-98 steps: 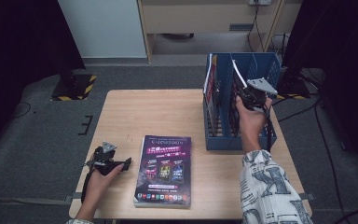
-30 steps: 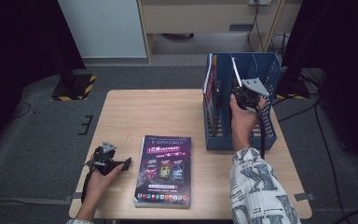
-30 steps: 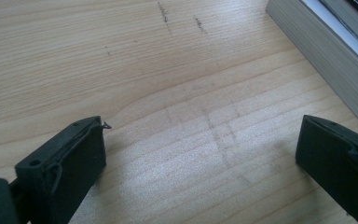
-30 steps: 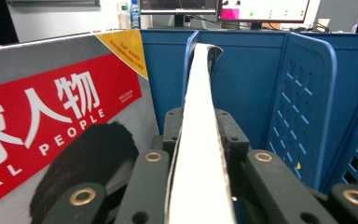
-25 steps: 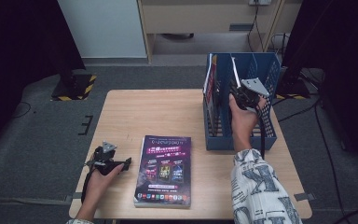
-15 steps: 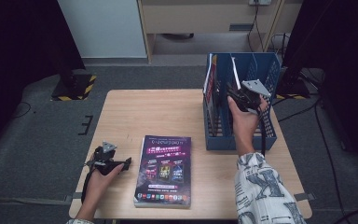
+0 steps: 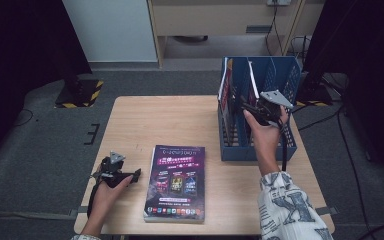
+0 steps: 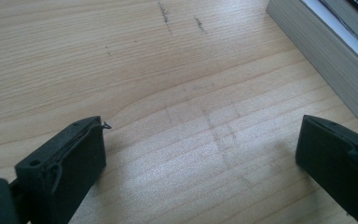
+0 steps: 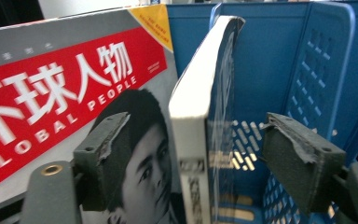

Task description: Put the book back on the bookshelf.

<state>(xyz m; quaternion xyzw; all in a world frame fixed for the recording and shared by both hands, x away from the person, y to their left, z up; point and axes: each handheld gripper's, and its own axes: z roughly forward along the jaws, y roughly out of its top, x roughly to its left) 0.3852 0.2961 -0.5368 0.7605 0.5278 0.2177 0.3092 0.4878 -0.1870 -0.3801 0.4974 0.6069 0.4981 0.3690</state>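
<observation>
A blue file rack (image 7: 260, 152) stands on the right side of the wooden table (image 7: 180, 117). In it stand a red-covered magazine (image 9: 51, 93) and a thin white-spined book (image 9: 193, 107). My right gripper (image 7: 250, 107) hovers over the rack, and its jaws have just been opening. In the right gripper view the white-spined book stands between the spread jaws of that gripper (image 9: 198, 135), with a gap on each side. My left gripper (image 7: 130, 175) rests open on the table, with bare wood between its jaws. A thick dark-covered book (image 7: 176, 182) lies flat just right of it.
The rack's other slots (image 9: 307, 60) on the right hold nothing. The thick book's page edge (image 8: 317, 37) lies close beside the left gripper (image 8: 203, 135). Bare tabletop (image 7: 145, 120) stretches across the far left. Dark curtains and cables ring the table.
The right gripper's jaws have spread apart off the white-spined book, which stays standing in the rack. The right hand shifted slightly left. The left hand has not moved.
</observation>
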